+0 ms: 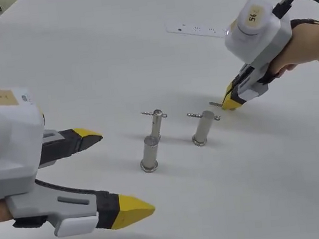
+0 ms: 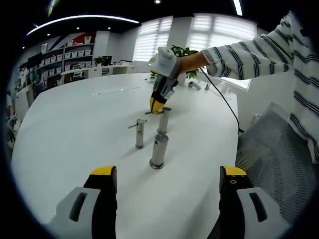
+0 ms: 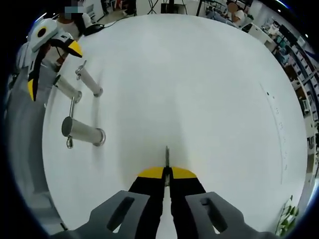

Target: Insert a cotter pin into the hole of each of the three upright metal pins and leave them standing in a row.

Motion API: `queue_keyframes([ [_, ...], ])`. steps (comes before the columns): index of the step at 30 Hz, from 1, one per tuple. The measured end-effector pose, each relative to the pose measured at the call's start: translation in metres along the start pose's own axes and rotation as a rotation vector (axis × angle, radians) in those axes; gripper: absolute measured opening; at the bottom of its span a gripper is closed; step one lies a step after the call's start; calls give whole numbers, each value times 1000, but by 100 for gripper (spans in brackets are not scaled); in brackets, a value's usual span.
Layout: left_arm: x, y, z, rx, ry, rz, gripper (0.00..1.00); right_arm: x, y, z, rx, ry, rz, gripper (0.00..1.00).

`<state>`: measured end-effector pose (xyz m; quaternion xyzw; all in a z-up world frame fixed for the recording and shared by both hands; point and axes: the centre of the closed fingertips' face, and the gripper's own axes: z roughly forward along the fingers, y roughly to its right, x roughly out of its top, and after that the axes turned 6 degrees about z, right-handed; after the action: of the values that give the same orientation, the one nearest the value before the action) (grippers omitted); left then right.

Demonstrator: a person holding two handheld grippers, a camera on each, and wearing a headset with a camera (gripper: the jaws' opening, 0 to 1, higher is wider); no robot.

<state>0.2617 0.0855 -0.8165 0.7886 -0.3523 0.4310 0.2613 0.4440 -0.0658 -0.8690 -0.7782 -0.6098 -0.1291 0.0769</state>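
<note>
Three upright metal pins stand mid-table. The front pin (image 1: 149, 153) (image 2: 158, 151) has no cotter pin through it. The pin behind it (image 1: 157, 124) (image 2: 140, 133) and the right-hand pin (image 1: 203, 127) (image 2: 163, 121) (image 3: 82, 132) each carry a cotter pin through the top. Just right of that pin, my right gripper (image 1: 225, 104) (image 3: 168, 172) is low over the table, shut on a thin cotter pin (image 1: 215, 103) (image 3: 167, 154) that sticks out from its tips. Near the front left, my left gripper (image 1: 116, 172) (image 2: 168, 174) is open and holds nothing.
A white power strip (image 1: 195, 29) lies at the back of the white table (image 1: 74, 65). A person's hand and striped sleeve (image 2: 249, 47) hold the right gripper. Shelves and other desks stand beyond the table.
</note>
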Motion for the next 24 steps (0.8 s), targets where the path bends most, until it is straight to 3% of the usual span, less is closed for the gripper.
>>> queue_keyframes([
  [9,-2,-2,-3,6,-20,2,83,-6,-1,-4,-17,-30,-17,3],
  [24,8,-2,-7,14,-20,2,81,-1,-12,-50,-91,81,-52,3],
])
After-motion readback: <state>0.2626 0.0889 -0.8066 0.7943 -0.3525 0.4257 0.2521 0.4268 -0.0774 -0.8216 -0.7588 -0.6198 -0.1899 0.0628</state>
